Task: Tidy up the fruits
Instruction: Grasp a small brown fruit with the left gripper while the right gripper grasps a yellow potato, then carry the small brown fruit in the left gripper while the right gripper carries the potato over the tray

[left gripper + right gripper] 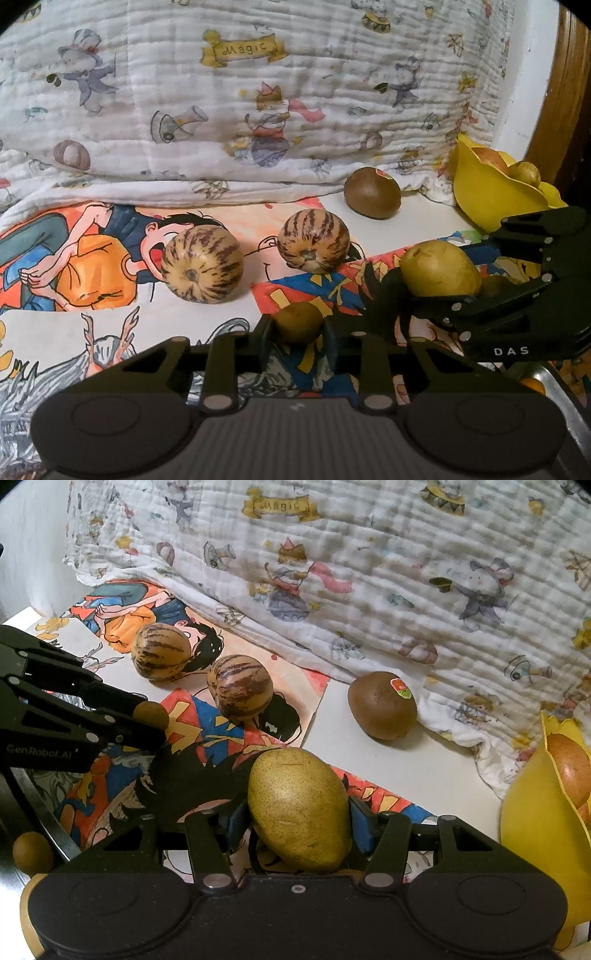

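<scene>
My left gripper (298, 325) is shut on a small round brown fruit (298, 322); it also shows in the right wrist view (150, 716) at the left. My right gripper (297, 821) is shut on a yellow-green pear (299, 808), seen in the left wrist view (439, 267) at the right. Two striped melons (202, 264) (313, 240) rest on the comic-print sheets (110, 325). A brown kiwi (372, 192) with a sticker lies behind them. A yellow bowl (487, 192) at the far right holds several fruits.
A crumpled printed cloth (240, 92) rises behind the fruits. A metal tray rim (554, 380) sits at the lower right, with an orange fruit (533, 386) on it. In the right wrist view a small brown fruit (32, 853) lies by the tray rim (40, 812).
</scene>
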{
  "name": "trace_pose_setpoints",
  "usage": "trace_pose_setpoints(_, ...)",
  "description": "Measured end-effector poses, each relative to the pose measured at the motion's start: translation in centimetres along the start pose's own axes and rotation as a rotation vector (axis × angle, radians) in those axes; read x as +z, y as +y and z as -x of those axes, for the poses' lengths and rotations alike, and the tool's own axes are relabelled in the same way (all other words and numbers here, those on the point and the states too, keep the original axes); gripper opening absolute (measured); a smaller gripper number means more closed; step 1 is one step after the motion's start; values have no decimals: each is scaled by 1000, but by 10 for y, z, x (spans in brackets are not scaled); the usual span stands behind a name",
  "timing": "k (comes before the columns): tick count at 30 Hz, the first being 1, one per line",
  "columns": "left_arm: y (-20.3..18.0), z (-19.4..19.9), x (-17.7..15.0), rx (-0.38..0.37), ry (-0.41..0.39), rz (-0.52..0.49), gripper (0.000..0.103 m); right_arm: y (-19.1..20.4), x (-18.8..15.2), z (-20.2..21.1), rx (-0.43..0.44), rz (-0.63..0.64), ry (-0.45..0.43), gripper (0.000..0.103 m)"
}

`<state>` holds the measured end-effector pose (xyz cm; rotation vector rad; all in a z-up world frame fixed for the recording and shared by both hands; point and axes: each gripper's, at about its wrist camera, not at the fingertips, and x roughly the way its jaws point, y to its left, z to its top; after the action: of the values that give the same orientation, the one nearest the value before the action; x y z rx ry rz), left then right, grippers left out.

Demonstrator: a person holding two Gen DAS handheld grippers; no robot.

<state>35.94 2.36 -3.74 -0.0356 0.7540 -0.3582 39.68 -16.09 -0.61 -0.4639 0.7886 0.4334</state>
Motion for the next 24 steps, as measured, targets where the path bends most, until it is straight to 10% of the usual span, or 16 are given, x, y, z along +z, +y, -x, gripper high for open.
trace_pose_setpoints(24, -1, 53, -19, -16, -36, 58, 31, 21, -18, 44, 30, 8, -137, 56)
